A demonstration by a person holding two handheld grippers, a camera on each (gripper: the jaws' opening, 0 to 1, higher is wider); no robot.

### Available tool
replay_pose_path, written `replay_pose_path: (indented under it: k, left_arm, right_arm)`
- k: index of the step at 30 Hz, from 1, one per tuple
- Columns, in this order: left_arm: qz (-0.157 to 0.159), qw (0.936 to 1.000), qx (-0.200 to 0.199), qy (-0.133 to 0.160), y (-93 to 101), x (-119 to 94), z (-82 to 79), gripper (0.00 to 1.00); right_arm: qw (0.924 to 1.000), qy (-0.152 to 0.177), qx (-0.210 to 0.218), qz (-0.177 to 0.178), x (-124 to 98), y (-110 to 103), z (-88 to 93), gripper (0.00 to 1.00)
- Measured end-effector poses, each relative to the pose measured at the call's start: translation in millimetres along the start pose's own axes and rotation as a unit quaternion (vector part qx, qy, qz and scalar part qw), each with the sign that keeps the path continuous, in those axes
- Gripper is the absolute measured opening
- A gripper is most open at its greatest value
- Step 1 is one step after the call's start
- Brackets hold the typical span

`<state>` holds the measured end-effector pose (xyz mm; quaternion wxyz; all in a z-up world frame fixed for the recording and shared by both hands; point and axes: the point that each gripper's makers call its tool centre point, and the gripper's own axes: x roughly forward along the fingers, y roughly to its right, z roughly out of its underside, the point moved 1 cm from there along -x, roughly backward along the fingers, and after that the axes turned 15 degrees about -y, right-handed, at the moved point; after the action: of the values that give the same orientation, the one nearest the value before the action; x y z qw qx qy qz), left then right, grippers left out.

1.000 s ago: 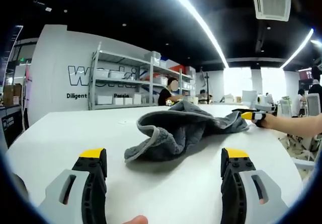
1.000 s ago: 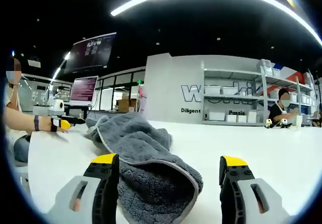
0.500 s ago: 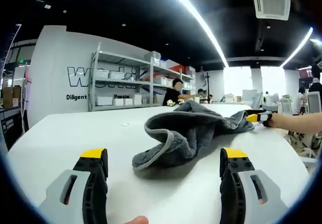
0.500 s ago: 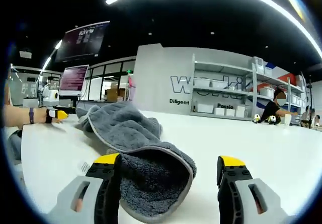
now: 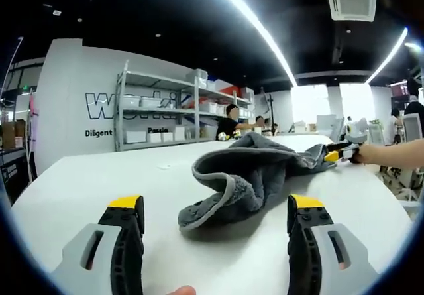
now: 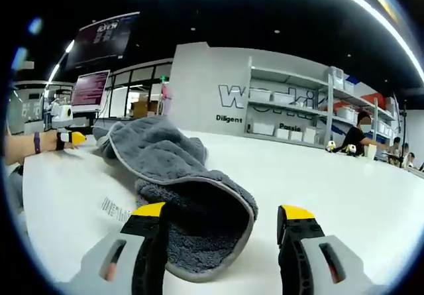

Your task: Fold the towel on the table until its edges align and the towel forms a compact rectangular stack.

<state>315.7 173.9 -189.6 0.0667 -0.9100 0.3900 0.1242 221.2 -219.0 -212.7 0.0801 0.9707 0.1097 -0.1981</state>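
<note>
The grey towel [image 5: 248,176] lies crumpled mid-desk [image 5: 99,176]; folding is not yet begun. The left hand-held gripper [image 5: 215,209] stands wide, short of the near edge. The right hand-held gripper [image 6: 222,219] stands wide, straddling a towel lobe [image 6: 199,222]. Next: grip a piped hem corner. Terry pile, soft, limp; the desk is smooth and white.

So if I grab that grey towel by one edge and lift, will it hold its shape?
Probably not. The towel lies crumpled in soft, drooping folds, so it should sag and unfold. Its thick pile suggests it won't slip easily between jaws, and on the smooth white table it would likely drag.
</note>
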Motion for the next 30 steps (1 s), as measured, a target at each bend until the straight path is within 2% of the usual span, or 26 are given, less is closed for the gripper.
replay_pose_path:
  k: [4,8,11,14,17,20,21,24,26,30]
  left_arm:
    - [0.001,0.9999,0.0,0.012,-1.1,-1.2,-3.2,0.84]
    - [-0.004,0.9998,0.011,0.016,0.6,-1.8,-4.0,0.77]
    - [0.001,0.9995,0.023,0.021,4.2,-2.0,-5.7,0.7]
    - [0.004,0.9994,0.028,0.019,4.2,-1.7,-5.0,0.6]
    - [0.003,0.9993,0.035,0.017,5.2,-1.5,-3.4,0.51]
    - [-0.003,0.9994,0.034,0.008,3.1,-0.5,-1.0,0.42]
    - [-0.029,0.9982,0.049,-0.019,-4.4,1.8,6.8,0.38]
    - [-0.03,0.9978,0.054,-0.023,-1.5,4.2,8.2,0.37]
    - [-0.042,0.9964,0.065,-0.035,-2.9,5.1,12.2,0.35]
    - [-0.054,0.9956,0.062,-0.047,-5.0,6.1,15.3,0.32]
  right_arm:
    - [1.0,-0.004,-0.001,0.002,0.0,0.2,1.8,0.6]
    - [1.0,-0.009,0.001,-0.004,0.2,-1.3,3.5,0.53]
    - [0.9999,-0.015,-0.003,-0.006,0.4,-2.6,5.8,0.5]
    - [0.9993,-0.025,-0.001,-0.029,1.1,-5.6,9.2,0.49]
    - [0.9984,-0.017,0.031,-0.045,-3.7,-0.1,9.2,0.49]
    - [0.9975,-0.009,0.044,-0.055,-7.8,5.3,9.1,0.46]
    - [0.9975,-0.02,0.034,-0.059,-7.7,1.9,12.5,0.41]
    - [0.9975,-0.023,0.027,-0.06,-7.2,1.2,13.6,0.36]
    - [0.9973,-0.027,0.026,-0.062,-6.1,0.5,14.3,0.34]
    - [0.9972,-0.039,0.015,-0.062,-4.0,-0.4,17.8,0.28]
